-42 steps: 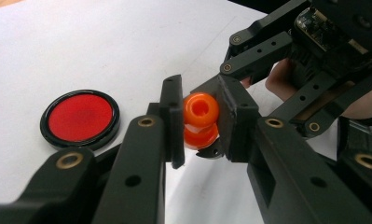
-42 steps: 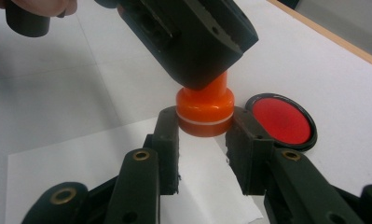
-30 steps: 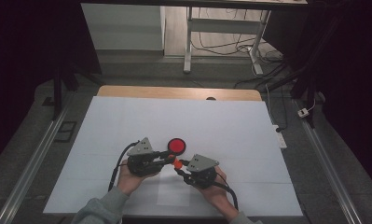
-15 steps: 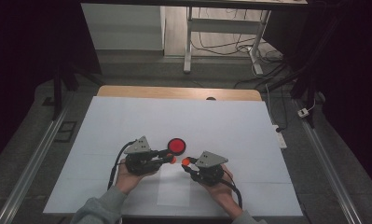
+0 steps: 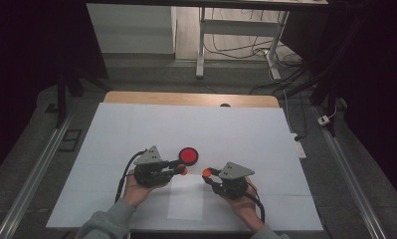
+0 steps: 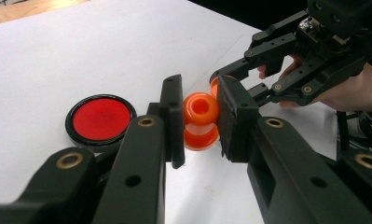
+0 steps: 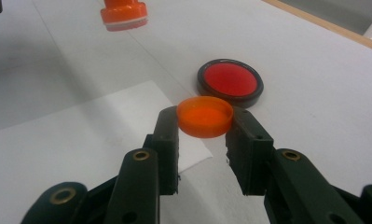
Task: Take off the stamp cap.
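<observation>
My left gripper is shut on a small orange spool-shaped piece, held a little above the white table by its waist between the pads. My right gripper faces it from the right, a short gap away, and is shut on a shallow orange cap. In the left gripper view the right gripper is just beyond the spool. The right gripper view has the orange piece at the top left. A red disc with a black rim lies flat just behind the left gripper's tips.
A white sheet covers the table, with a paler rectangle of paper near the front edge. The wooden tabletop shows as a strip at the far side. Both hands rest low near the front.
The right gripper has drawn away to the right with the orange cap, opening a gap where the two grippers' tips met. The left gripper has stayed put.
</observation>
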The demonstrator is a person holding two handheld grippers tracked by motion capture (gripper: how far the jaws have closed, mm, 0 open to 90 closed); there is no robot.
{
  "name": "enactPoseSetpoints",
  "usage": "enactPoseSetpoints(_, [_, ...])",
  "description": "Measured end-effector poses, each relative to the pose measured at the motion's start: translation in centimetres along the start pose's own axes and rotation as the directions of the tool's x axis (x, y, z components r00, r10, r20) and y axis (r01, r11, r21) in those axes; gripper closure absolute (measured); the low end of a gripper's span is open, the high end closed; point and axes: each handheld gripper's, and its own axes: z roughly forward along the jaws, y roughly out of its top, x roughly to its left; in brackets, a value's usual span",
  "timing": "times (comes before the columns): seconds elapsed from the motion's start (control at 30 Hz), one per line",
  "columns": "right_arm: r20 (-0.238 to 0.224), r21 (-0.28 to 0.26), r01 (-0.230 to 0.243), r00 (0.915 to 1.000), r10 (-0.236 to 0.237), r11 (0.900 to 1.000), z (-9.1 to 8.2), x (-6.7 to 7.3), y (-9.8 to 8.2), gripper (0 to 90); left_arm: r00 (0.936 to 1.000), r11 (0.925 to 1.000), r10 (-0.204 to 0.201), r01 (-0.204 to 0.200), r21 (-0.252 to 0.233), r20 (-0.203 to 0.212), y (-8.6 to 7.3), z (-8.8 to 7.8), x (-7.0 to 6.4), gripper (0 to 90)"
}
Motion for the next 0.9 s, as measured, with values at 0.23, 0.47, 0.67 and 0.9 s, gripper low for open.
enactPoseSetpoints(0.23, [0.018, 0.005, -0.008, 0.9998, 0.008, 1.000, -0.8, -0.5, -0.6, 64.6, 0.9999, 0.9999, 0.006, -0.005, 0.009, -0.015, -0.1, 0.0, 0.0, 72.9])
enactPoseSetpoints(0.47, [0.051, 0.014, -0.029, 0.9983, 0.029, 0.999, -2.2, -1.3, -1.4, 64.6, 0.9998, 0.9999, 0.004, -0.003, 0.012, -0.021, -0.1, -0.2, 0.2, 72.9])
enactPoseSetpoints(0.67, [0.072, 0.009, -0.053, 0.9961, 0.052, 0.999, -3.6, -2.2, -2.3, 64.5, 0.9996, 0.9998, 0.005, -0.004, 0.017, -0.027, -0.1, -0.2, 0.3, 72.8])
enactPoseSetpoints(0.9, [0.088, -0.015, -0.070, 0.9936, 0.071, 0.997, -5.8, -3.4, -3.3, 64.5, 0.9994, 0.9999, 0.004, -0.004, 0.017, -0.033, -0.1, -0.2, 0.4, 72.8])
